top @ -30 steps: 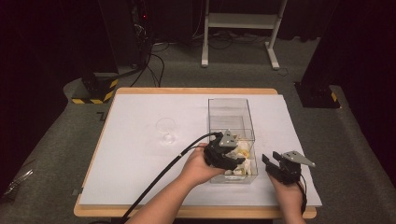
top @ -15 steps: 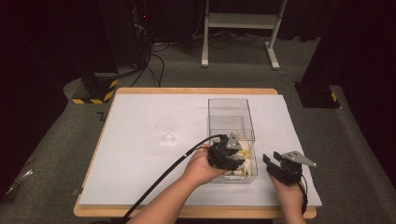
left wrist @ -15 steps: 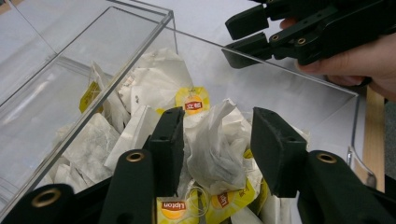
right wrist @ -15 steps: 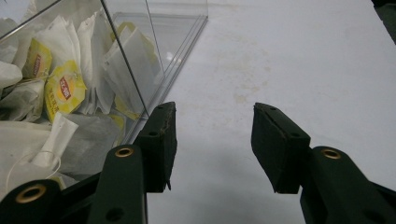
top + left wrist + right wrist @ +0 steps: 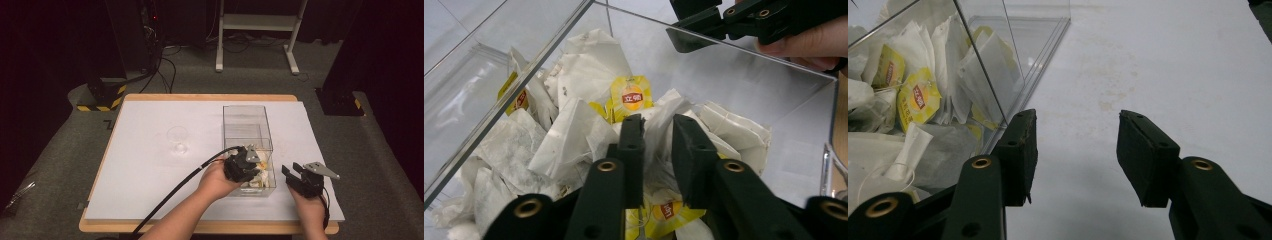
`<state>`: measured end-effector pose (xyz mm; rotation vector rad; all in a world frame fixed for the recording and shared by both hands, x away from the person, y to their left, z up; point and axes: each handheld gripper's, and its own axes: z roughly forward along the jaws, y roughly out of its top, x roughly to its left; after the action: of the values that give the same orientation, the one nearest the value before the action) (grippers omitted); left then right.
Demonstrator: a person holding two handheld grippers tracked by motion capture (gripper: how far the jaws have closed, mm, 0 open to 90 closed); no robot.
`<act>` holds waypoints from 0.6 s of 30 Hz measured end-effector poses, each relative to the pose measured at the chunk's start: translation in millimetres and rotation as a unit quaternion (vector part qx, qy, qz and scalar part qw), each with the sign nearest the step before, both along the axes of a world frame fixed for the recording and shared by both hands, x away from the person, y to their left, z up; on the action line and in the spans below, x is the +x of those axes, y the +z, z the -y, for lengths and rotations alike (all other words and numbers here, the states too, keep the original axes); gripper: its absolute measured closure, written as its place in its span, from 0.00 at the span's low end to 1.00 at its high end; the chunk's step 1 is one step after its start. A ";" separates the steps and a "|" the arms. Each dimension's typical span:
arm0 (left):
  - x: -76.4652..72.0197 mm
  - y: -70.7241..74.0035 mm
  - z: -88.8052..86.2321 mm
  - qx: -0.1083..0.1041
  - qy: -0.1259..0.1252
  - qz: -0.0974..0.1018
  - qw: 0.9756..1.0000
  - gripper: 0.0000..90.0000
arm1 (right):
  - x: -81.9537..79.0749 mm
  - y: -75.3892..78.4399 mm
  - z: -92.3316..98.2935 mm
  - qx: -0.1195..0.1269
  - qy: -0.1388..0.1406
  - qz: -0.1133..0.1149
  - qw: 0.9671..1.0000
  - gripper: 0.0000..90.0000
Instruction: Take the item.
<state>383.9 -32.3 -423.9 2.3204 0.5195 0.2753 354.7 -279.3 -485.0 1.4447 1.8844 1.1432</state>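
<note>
Left of centre on the table point(image 5: 150, 200), one empty glass point(image 5: 177, 140) was seen; one clear box point(image 5: 247, 117) held many tea bags point(image 5: 574, 135) — the left gripper point(image 5: 659, 132), just closing, pinched one; the right gripper point(image 5: 1075, 150) was held open — empty.

The left gripper point(image 5: 248, 161) pointed steeply down, its jaws having just closed to a narrow gap. The right gripper point(image 5: 296, 175) rested beside it, jaws spread apart, both forearms reaching forward.

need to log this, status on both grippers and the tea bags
Left gripper in clear box, jaws just closing on a tea bag. Right gripper open, beside box. Nothing in the way.
</note>
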 end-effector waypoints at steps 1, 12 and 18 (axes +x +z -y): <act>-0.1 -0.3 -0.2 0.000 0.000 -0.001 1.000 0.89 | -0.1 0.0 -0.1 0.000 0.000 0.000 1.000 0.57; -2.9 -0.7 -11.9 -0.040 0.010 0.013 0.999 0.99 | -0.2 -1.3 -0.1 -0.001 0.000 0.000 1.000 0.57; -4.5 0.5 -18.5 -0.063 0.019 0.018 0.998 1.00 | 0.4 -2.3 -2.1 -0.006 0.001 -0.002 1.000 0.57</act>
<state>379.5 -13.9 -423.4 2.1811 0.5489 0.2927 355.2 -277.2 -487.3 1.4409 1.8920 1.1296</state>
